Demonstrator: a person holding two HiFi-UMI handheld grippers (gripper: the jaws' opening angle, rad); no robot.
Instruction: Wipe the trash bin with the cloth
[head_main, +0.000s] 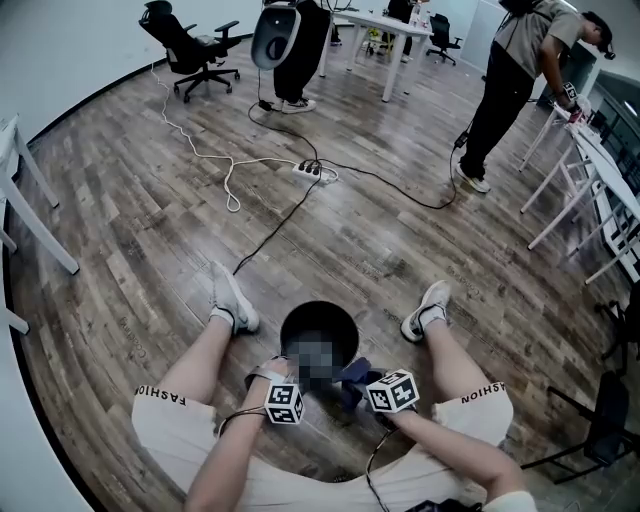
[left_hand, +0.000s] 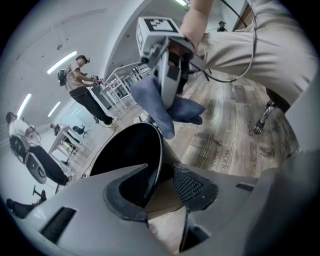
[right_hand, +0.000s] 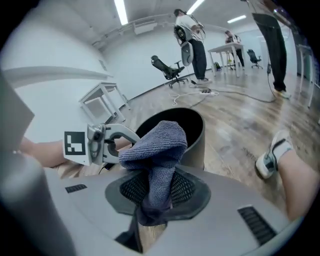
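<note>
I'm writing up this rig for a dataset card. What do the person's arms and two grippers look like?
The left gripper and right gripper are grey moulded plastic with dark, grid-textured jaw pads. Each carries a white cube with black square markers. Beside the bare forearms, which have no sleeves, trail thin dark cables. The person wears beige shorts.

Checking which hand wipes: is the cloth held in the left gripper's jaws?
No, the jaws of the right gripper pinch the cloth, while those of the left gripper stand apart around the rim of the trash bin.
</note>
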